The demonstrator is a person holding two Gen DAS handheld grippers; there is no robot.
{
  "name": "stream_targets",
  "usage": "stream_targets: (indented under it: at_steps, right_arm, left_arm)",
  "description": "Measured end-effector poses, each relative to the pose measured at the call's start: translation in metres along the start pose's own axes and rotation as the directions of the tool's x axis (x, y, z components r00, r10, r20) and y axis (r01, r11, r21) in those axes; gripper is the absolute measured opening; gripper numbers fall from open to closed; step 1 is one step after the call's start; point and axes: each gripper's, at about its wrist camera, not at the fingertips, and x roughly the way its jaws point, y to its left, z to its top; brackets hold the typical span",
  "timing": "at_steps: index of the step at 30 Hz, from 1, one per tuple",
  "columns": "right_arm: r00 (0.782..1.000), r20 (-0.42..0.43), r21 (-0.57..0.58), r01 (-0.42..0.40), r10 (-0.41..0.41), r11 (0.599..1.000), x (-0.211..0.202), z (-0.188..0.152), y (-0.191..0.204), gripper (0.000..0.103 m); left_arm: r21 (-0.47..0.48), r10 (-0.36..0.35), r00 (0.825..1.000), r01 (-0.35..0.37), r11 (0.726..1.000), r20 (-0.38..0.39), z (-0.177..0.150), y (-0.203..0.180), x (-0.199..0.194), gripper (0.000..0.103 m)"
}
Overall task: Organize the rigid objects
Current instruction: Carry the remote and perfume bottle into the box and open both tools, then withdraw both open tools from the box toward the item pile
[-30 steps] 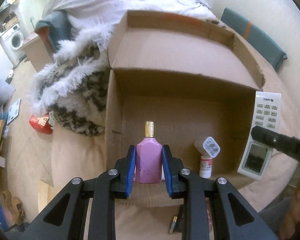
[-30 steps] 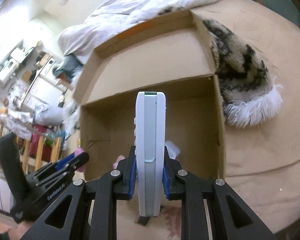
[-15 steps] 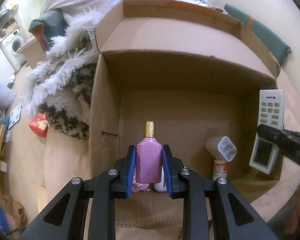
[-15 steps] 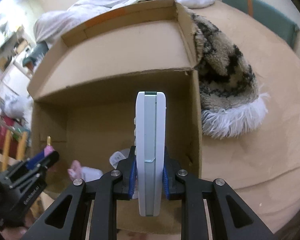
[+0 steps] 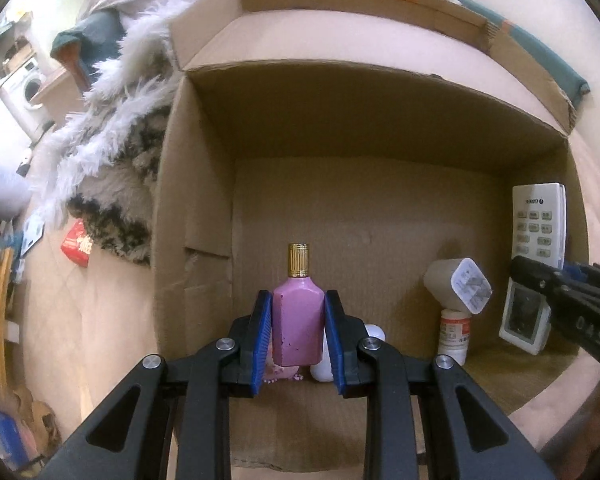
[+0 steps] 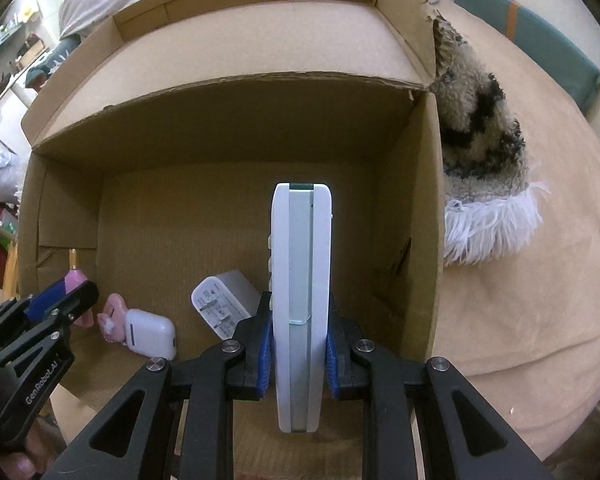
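— Beige bedding [image 6: 520, 320] covers the bed, and an open cardboard box [image 5: 380, 208] sits on it with its flaps up. What's beside it?

— A shaggy spotted blanket with a white fringe [image 6: 484, 184] lies against the box's outer walls, and a small red packet [image 5: 77, 242] rests on the bed near that fringe.

— And the left gripper [image 5: 298, 334]?

— Its blue fingers [image 5: 261, 340] are clamped on a pink bottle [image 5: 297, 326] with a gold cap, held upright over the box floor near the left wall (the right camera shows only its neck and shoulder).

— The right gripper [image 6: 299, 350]?

— Clamped on a white remote control [image 6: 300, 292], edge-on, held over the right side of the box close to the right wall.

— What already lies in the box?

— A white charger plug [image 6: 220, 308] tilted over a small white jar with a red label [image 5: 454, 330], a white earbud case [image 6: 150, 334], and just beside that a small pink trinket [image 6: 114, 316]. I cannot tell whether the trinket and case touch.
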Motion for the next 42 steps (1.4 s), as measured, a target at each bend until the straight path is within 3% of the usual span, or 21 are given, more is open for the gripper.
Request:
stream_targets:
  at_steps: [16, 17, 21, 25, 28, 29, 30, 34, 36, 42]
  right_arm:
    - [0.996, 0.045, 0.057, -0.074, 0.072, 0.996, -0.012, 0.013, -0.01, 0.023]
    - [0.995, 0.052, 0.066, -0.092, 0.088, 0.994, -0.014, 0.013, -0.011, 0.023]
    - [0.989, 0.077, 0.072, -0.128, 0.123, 0.989, -0.023, 0.016, -0.012, 0.023]
    - [0.984, 0.093, 0.07, -0.158, 0.151, 0.985, -0.029, 0.017, -0.013, 0.027]
    - [0.98, 0.103, 0.083, -0.177, 0.168, 0.981, -0.031, 0.019, -0.017, 0.038]
    - [0.978, 0.111, 0.09, -0.187, 0.176, 0.978, -0.032, 0.019, -0.018, 0.055]
    - [0.975, 0.125, 0.099, -0.198, 0.185, 0.975, -0.035, 0.017, -0.023, 0.064]
    - [0.97, 0.14, 0.113, -0.214, 0.198, 0.97, -0.036, 0.013, -0.026, 0.065]
    - [0.97, 0.138, 0.128, -0.218, 0.201, 0.967, -0.036, 0.012, -0.028, 0.072]
    - [0.961, 0.133, 0.171, -0.264, 0.243, 0.949, -0.036, 0.01, -0.033, 0.081]
  left_arm:
    - [-0.024, -0.026, 1.0, 0.026, 0.999, -0.008, -0.001, 0.003, 0.002, 0.025]
    - [-0.025, -0.028, 1.0, 0.028, 0.999, -0.011, -0.002, 0.003, 0.002, 0.027]
    - [-0.032, -0.03, 1.0, 0.029, 0.999, -0.01, -0.001, 0.006, 0.0, 0.051]
    - [-0.052, -0.047, 0.999, 0.047, 0.998, 0.004, 0.001, 0.009, -0.006, 0.059]
    - [-0.055, -0.05, 0.999, 0.051, 0.997, 0.007, 0.003, 0.013, -0.008, 0.061]
    - [-0.055, -0.049, 0.999, 0.049, 0.997, 0.008, 0.005, 0.012, -0.01, 0.061]
    - [-0.053, -0.048, 0.999, 0.048, 0.997, 0.008, 0.004, 0.007, -0.013, 0.061]
    - [-0.05, -0.039, 0.999, 0.039, 0.998, -0.002, 0.007, 0.002, -0.017, 0.061]
    - [-0.046, -0.036, 0.999, 0.036, 0.998, 0.001, 0.007, 0.001, -0.02, 0.061]
    - [-0.038, -0.018, 0.999, 0.019, 0.999, 0.041, 0.01, 0.008, -0.041, 0.061]
